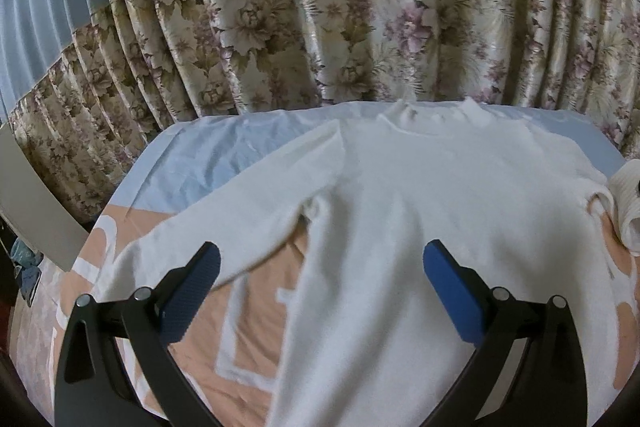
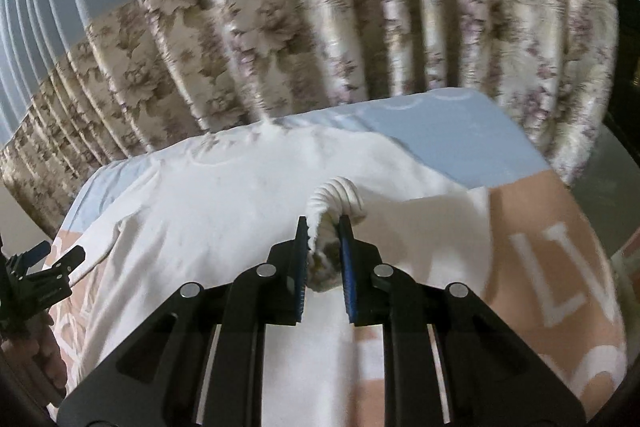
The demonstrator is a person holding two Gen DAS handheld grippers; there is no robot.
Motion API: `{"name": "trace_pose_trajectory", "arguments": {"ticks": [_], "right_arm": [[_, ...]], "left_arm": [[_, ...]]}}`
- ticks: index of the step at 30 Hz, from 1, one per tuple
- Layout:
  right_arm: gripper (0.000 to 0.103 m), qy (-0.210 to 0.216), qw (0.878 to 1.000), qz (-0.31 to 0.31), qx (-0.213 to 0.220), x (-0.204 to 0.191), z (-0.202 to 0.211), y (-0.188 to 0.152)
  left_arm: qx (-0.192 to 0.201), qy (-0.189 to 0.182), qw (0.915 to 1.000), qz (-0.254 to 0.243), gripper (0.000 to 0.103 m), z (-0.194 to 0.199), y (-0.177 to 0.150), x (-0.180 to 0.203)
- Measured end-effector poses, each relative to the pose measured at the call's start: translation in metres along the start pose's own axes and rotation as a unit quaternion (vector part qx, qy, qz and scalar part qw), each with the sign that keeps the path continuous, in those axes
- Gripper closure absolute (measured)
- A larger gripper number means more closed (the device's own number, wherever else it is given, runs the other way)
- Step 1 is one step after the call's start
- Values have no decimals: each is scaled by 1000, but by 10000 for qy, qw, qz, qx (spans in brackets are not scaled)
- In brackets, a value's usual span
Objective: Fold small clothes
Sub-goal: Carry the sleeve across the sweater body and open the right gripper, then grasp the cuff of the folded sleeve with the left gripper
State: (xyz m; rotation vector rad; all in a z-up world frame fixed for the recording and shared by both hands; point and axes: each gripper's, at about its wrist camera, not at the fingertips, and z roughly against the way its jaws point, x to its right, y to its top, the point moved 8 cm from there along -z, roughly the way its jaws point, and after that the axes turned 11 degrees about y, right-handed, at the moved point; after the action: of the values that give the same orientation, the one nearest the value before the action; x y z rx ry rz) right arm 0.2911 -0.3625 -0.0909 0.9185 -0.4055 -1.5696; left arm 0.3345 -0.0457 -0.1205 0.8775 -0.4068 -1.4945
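White sweater (image 1: 420, 195) spread flat at frame centre. Left gripper (image 1: 320, 267) jaws held wide apart, nothing between. Ribbed cuff (image 2: 336, 199) clamped by right gripper (image 2: 325, 227), centre frame.

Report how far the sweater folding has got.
Done: the sweater lies spread flat on the bed, collar toward the curtain. In hand: the right gripper is shut on the ribbed cuff of one sleeve, lifted over the body. The left gripper hovers open, holding nothing. Left: the other sleeve lies out sideways, the body unfolded.
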Motion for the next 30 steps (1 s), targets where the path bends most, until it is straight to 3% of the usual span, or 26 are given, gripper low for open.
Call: {"name": "trace_pose_trajectory", "arguments": {"ticks": [8,12,18,24,27,30], "right_arm": [[88,314,9992,28,-257,-70,-72,9],[94,546,9971,256,-472,-114,-107,9],[95,655,9954,409,-571,-149,-133,2],[93,494,9970,461,-387,-121,-110,-1],[65,216,9986,471,-137,-92,-87,7],[61,-20,9992,390,-12,-58,-68,12]], "left_arm": [[-135,264,9995,54,1,-47,14,-35],[-188,340,9992,111,1,-65,13,-52],[-326,355,9987,160,2,-75,0,-65],[-272,33,9995,147,1,-58,-4,-41],[-299,-252,9992,80,1,-47,-3,-11],[-275,-469,9985,-51,1,-33,0,25]]}}
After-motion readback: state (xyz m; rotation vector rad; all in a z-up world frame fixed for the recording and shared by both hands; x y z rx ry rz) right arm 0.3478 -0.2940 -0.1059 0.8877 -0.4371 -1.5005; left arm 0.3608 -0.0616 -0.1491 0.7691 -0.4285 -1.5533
